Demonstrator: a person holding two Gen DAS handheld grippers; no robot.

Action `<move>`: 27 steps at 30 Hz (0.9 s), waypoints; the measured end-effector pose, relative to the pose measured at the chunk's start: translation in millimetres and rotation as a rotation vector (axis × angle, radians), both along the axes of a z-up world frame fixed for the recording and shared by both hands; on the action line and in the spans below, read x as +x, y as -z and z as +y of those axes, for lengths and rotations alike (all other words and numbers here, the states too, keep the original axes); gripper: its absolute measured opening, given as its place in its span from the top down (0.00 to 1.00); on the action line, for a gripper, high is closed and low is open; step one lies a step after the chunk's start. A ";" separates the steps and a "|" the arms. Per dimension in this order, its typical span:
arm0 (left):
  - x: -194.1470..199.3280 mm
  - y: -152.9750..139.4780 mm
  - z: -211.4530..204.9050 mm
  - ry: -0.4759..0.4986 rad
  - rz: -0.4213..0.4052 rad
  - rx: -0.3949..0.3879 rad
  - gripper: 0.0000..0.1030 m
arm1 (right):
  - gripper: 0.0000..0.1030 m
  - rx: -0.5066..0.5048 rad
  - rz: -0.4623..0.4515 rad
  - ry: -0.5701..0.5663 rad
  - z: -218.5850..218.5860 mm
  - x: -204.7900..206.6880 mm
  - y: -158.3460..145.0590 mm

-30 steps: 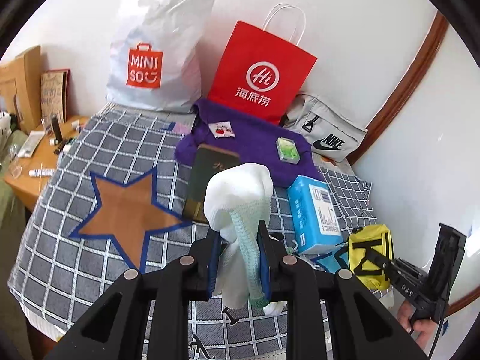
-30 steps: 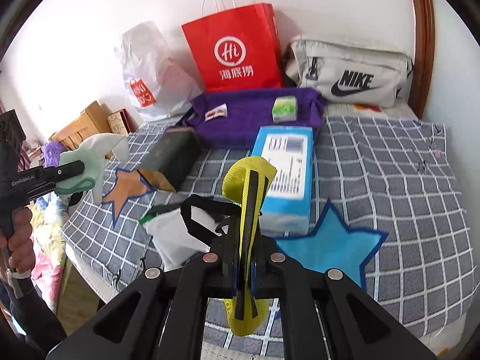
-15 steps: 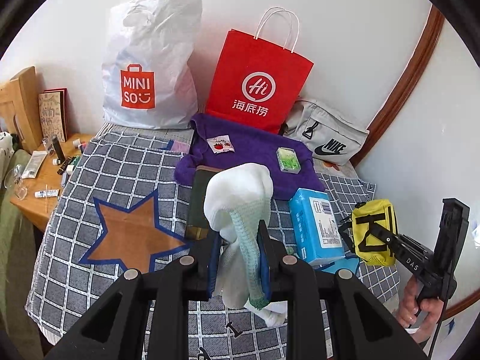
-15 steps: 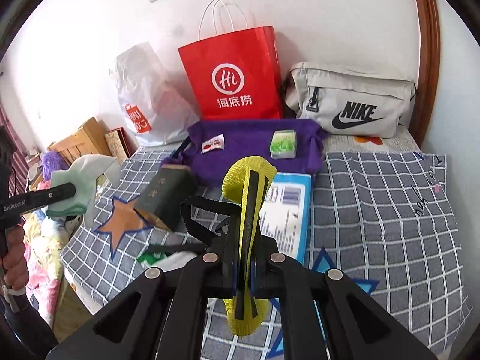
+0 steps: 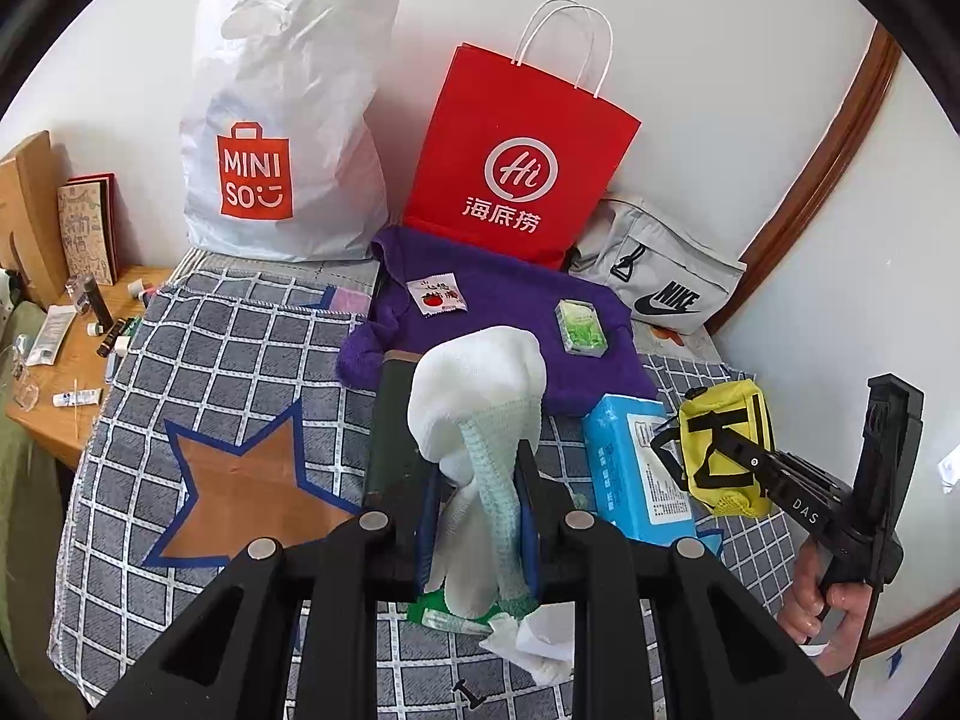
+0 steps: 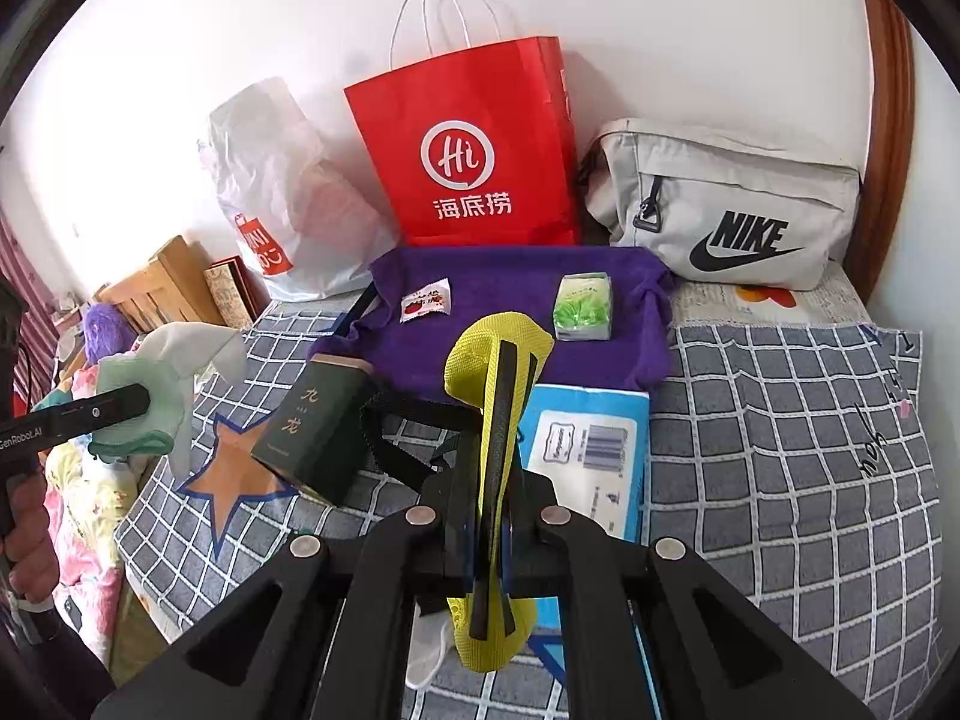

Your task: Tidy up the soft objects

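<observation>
Slippage is my worry: my left gripper (image 5: 477, 504) pinches only a fold of the white sock (image 5: 480, 384) and my right gripper (image 6: 489, 516) the thin yellow mesh pouch (image 6: 492, 372) (both aloft over the checked bedspread (image 6: 780, 420)), so either could slide free.

The left hand-held gripper (image 5: 477, 474) points forward and down, its black jaws pinched tight on a white and pale green knitted sock (image 5: 480, 396) that stands up between them. The right hand-held gripper (image 6: 489, 516) tilts down much the same, jaws closed on a yellow mesh pouch with black straps (image 6: 495, 372). A bare hand (image 5: 831, 612) wraps each grip from below, the two tools held side by side, well apart.
</observation>
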State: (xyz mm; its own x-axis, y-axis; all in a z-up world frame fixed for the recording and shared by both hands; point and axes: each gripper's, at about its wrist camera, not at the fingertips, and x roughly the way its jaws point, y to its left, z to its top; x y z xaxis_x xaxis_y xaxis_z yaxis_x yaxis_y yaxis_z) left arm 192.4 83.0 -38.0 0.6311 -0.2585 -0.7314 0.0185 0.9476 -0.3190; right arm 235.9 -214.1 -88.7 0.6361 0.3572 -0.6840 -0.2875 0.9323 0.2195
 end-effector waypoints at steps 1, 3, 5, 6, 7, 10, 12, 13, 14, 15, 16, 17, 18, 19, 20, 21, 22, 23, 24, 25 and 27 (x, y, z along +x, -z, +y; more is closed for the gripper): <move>1.9 -0.3 -0.1 0.000 -0.001 0.001 0.79 | 0.94 0.002 0.004 0.000 0.5 3.5 1.2; 6.6 -1.2 -0.5 0.000 -0.001 0.002 0.79 | 0.94 0.005 0.010 0.000 0.8 11.2 3.2; 9.5 -1.6 -1.0 -0.002 0.001 0.006 0.79 | 0.95 0.008 0.012 -0.001 1.8 18.4 4.1; 12.9 -2.2 -1.6 -0.003 0.002 0.007 0.79 | 0.94 0.009 0.013 -0.001 2.2 21.7 4.5; 14.9 -2.6 -1.7 -0.008 0.001 0.008 0.79 | 0.94 0.011 0.015 -0.001 2.6 26.0 4.6; 23.3 -3.2 -2.9 -0.008 0.005 0.013 0.79 | 0.94 0.018 0.010 -0.006 4.5 33.7 2.9; 27.8 -2.6 -3.2 -0.008 0.009 0.018 0.79 | 0.94 0.019 0.005 -0.009 6.4 39.0 1.5; 29.8 -2.0 -3.1 -0.009 0.011 0.020 0.79 | 0.94 0.020 0.002 -0.011 7.3 41.8 0.7; 31.8 -1.2 -2.8 -0.010 0.014 0.022 0.79 | 0.94 0.021 -0.001 -0.013 8.5 44.8 -0.1; 34.6 -0.5 -2.7 -0.012 0.017 0.023 0.79 | 0.94 0.022 -0.004 -0.015 9.9 47.7 -0.8; 35.7 -0.1 -2.2 -0.012 0.018 0.024 0.79 | 0.95 0.023 -0.006 -0.016 11.3 50.0 -1.4; 38.1 0.5 -2.2 -0.012 0.020 0.025 0.79 | 0.94 0.024 -0.009 -0.019 12.6 53.2 -2.1; 39.5 1.2 -2.0 -0.013 0.021 0.026 0.79 | 0.94 0.025 -0.011 -0.020 13.7 55.8 -2.4; 41.2 2.1 -1.6 -0.015 0.023 0.026 0.79 | 0.94 0.026 -0.012 -0.022 15.0 58.8 -2.8; 44.0 3.1 -1.2 -0.016 0.025 0.026 0.79 | 0.94 0.026 -0.013 -0.023 16.3 61.5 -3.1; 45.8 3.8 -0.6 -0.017 0.026 0.025 0.79 | 0.94 0.027 -0.013 -0.025 17.3 64.0 -3.3; 48.0 4.6 0.2 -0.018 0.027 0.026 0.79 | 0.94 0.028 -0.013 -0.027 18.3 66.8 -3.3; 50.4 5.3 1.1 -0.020 0.029 0.026 0.79 | 0.94 0.028 -0.013 -0.028 19.1 69.0 -3.1; 53.7 6.3 2.5 -0.025 0.031 0.027 0.79 | 0.94 0.027 -0.012 -0.030 20.1 71.7 -2.9; 55.7 6.8 3.3 -0.027 0.033 0.027 0.79 | 0.94 0.025 -0.012 -0.031 20.8 74.1 -2.6; 60.9 7.5 5.4 -0.031 0.034 0.028 0.79 | 0.94 0.023 -0.012 -0.033 21.8 78.0 -2.0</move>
State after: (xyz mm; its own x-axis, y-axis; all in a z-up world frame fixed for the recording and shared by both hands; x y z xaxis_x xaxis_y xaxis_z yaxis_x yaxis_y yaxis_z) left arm 253.3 88.4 -45.5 0.6129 -0.2183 -0.7594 -0.0214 0.9561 -0.2921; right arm 313.9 -192.3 -86.7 0.6320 0.3934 -0.6677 -0.3209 0.9171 0.2366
